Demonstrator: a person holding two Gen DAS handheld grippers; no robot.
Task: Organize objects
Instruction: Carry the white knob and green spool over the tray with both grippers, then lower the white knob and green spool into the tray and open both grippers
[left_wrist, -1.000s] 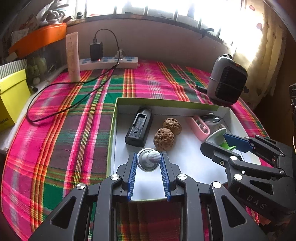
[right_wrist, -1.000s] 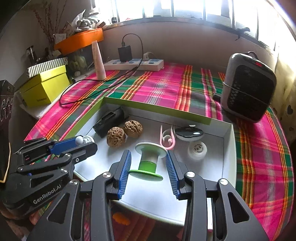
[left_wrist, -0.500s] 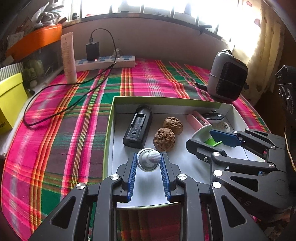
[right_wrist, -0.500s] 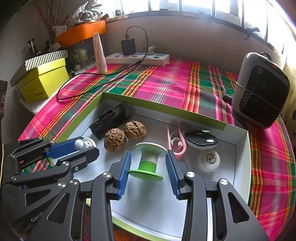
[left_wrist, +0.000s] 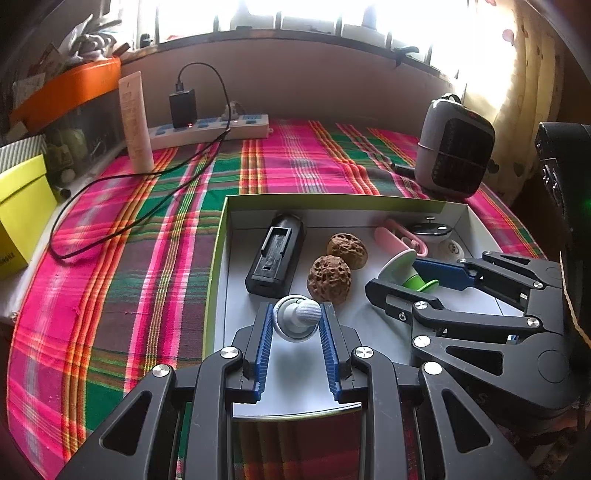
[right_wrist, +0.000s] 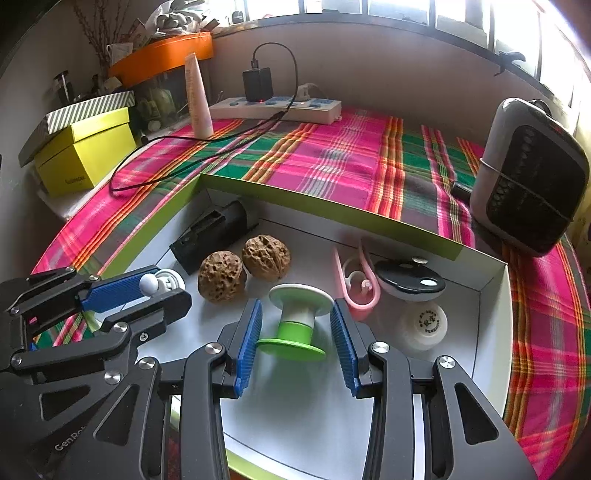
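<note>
A shallow box (left_wrist: 332, 201), white inside and green outside, lies on the plaid cloth. My left gripper (left_wrist: 297, 317) hangs over its near left part, shut on a small grey knob with a white ball top (left_wrist: 297, 314). In the right wrist view the left gripper (right_wrist: 162, 291) comes in from the left with the knob (right_wrist: 149, 284). My right gripper (right_wrist: 295, 310) is shut on a white-and-green spool (right_wrist: 299, 317) above the box floor. The left wrist view shows the right gripper (left_wrist: 402, 275) gripping the tilted spool (left_wrist: 402, 258).
Inside the box lie a black charger (left_wrist: 275, 258), two walnuts (left_wrist: 328, 278), a pink clip (left_wrist: 400, 238), a black-topped round item (right_wrist: 410, 280) and a white disc (right_wrist: 424, 325). Around it stand a heater (left_wrist: 454, 147), power strip (left_wrist: 210, 127), tube (left_wrist: 135, 122), cable and yellow box (left_wrist: 22, 210).
My right gripper has shifted a little leftward over the box with the spool in it. The left gripper keeps still with the knob.
</note>
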